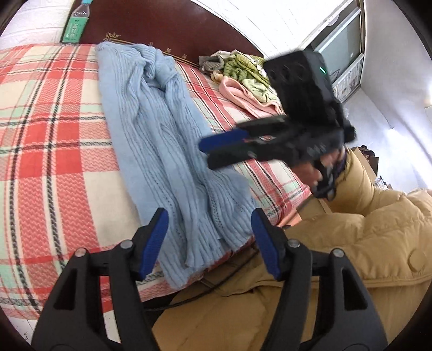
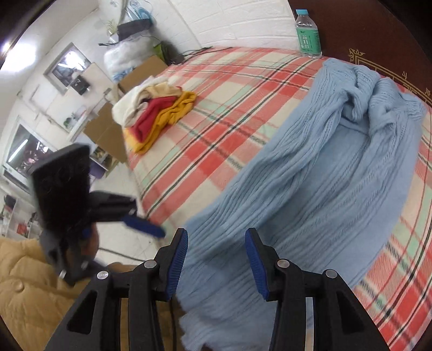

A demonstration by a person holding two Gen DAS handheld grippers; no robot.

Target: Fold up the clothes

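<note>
A light blue ribbed knit sweater [image 1: 162, 140] lies lengthwise on the plaid bed cover [image 1: 48, 129], its collar end bunched by the headboard and its hem drooping over the near bed edge. My left gripper [image 1: 209, 216] hovers open just over that hem, holding nothing. My right gripper [image 2: 217, 237] is open too, above the sweater [image 2: 324, 189] near its lower end, and is empty. In the left wrist view the right gripper [image 1: 208, 152] shows blurred from the side, over the sweater's right edge. The left gripper [image 2: 148, 228] appears blurred at the bed's edge.
A water bottle [image 2: 307, 32] stands by the dark red headboard [image 1: 167, 24]. A green and pink clothes pile [image 1: 243, 78] lies at one bed corner, a white, red and yellow pile [image 2: 154, 113] at another. The person's tan padded jacket [image 1: 351, 256] is close below. Cardboard boxes [image 2: 108, 129] sit beside the bed.
</note>
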